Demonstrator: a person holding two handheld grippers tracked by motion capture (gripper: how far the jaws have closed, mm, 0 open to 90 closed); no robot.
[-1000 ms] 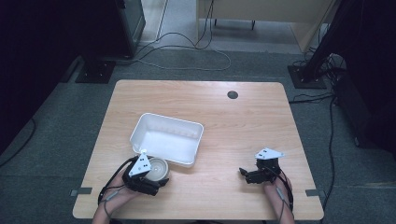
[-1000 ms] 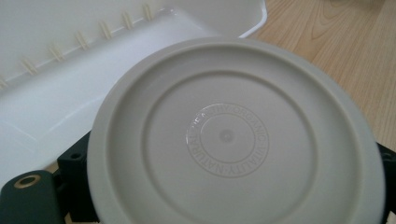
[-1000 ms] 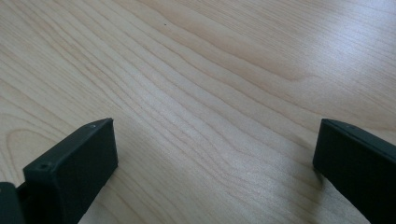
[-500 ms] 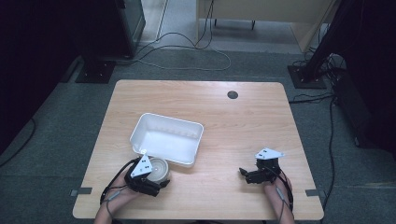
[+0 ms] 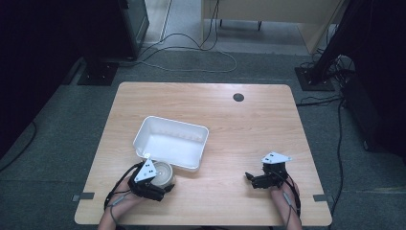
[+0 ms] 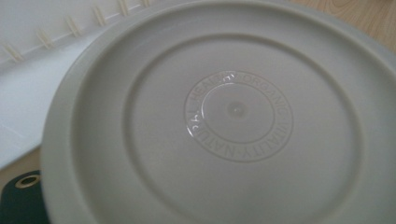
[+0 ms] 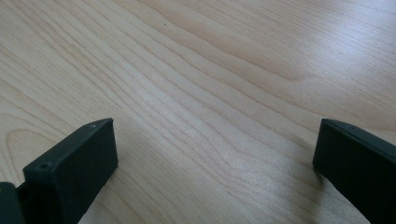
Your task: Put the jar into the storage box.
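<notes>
While the high view sets the left gripper (image 5: pixel 152 184) at the near left edge of the table (image 5: pixel 249 120), right against a round grey lid (image 5: pixel 162 173) that lies just beside the near rim of the white tray (image 5: pixel 165 125), the left gripper view looks close on that lid (image 6: pixel 224 121), with ringed raised lettering at its middle and the tray's wall (image 6: pixel 32 79) behind it; whether the jaws pinch the lid I cannot tell. Farther right, well apart from the tray, the right gripper (image 5: pixel 256 180) sits low over bare wood, hand behind it, pointing left. Its own view shows its two black jaws spread wide over the table (image 7: pixel 210 93), holding nothing.
</notes>
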